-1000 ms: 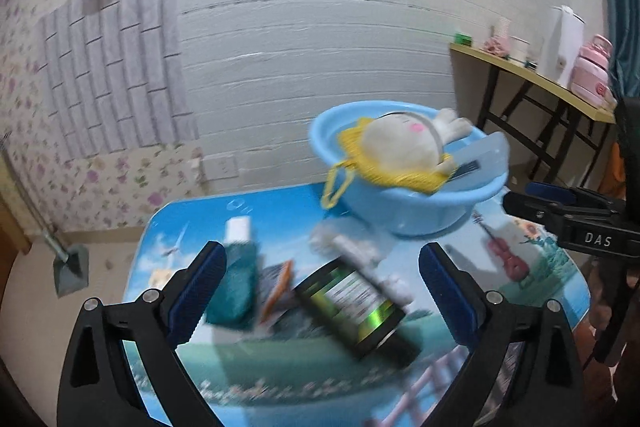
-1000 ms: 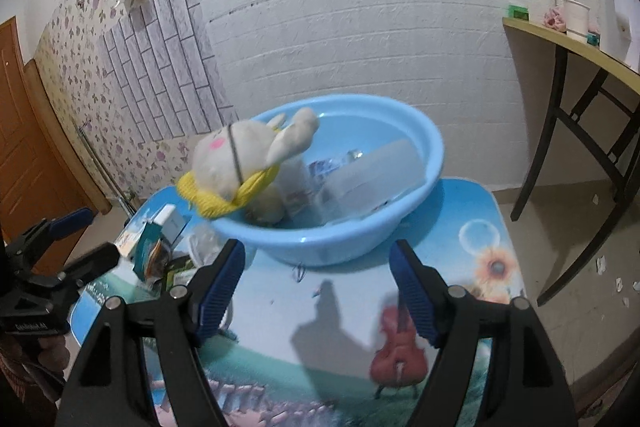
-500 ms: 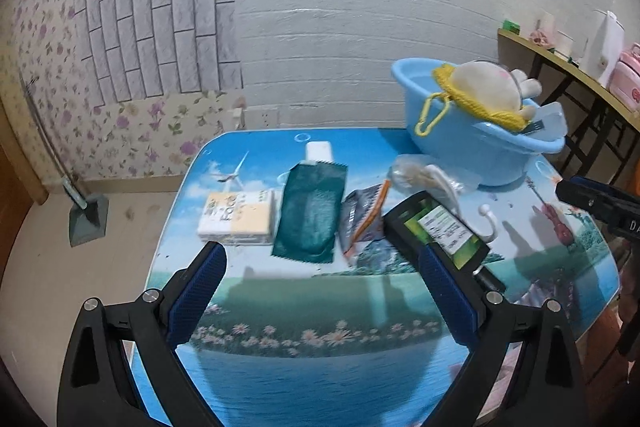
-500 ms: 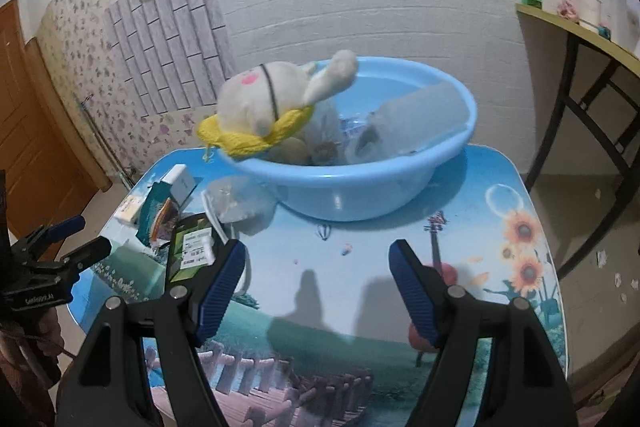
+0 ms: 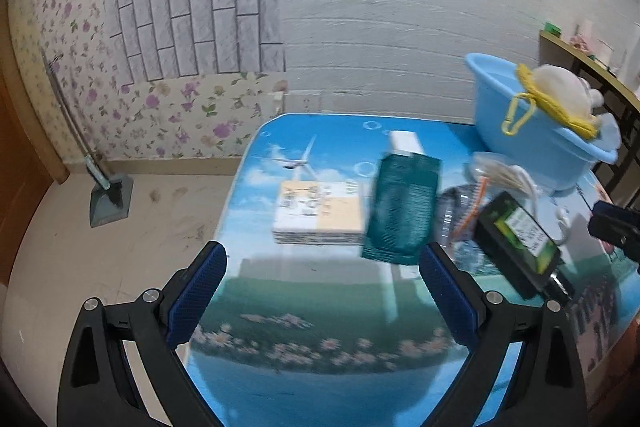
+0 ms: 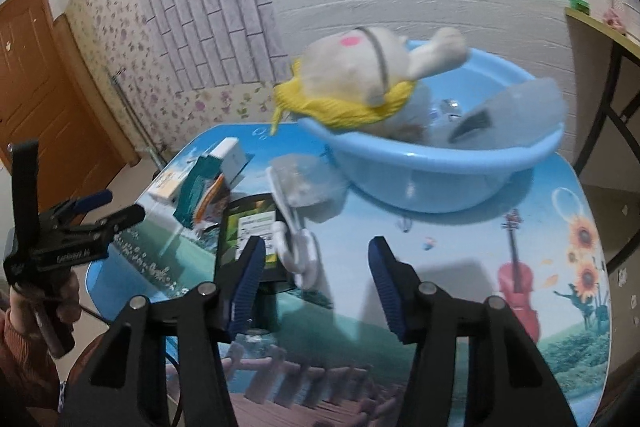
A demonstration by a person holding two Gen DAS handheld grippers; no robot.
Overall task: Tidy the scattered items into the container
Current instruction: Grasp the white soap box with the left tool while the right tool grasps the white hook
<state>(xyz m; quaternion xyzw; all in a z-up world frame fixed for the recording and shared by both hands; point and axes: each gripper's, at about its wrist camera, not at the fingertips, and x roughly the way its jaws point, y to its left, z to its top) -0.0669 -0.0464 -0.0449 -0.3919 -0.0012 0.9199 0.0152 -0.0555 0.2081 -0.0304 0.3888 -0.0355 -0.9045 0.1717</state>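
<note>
Holding plush toy, blue basin [image 6: 440, 183] sits full; both grippers' fingers spread, right's just narrowing, empty.

Table's [image 6: 460, 267] near right lies bare; basin [image 6: 420, 183] and packets [image 6: 204, 183] crowd the rest.

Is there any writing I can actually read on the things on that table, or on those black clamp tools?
None can be read for certain.
Cream box: printed lines, too blurred.
Teal packet: fine print, too blurred.
Black and green packet: white label with text, too small.
Left gripper: white lettering on its side, blurred.
Blue basin: none seen.
</note>
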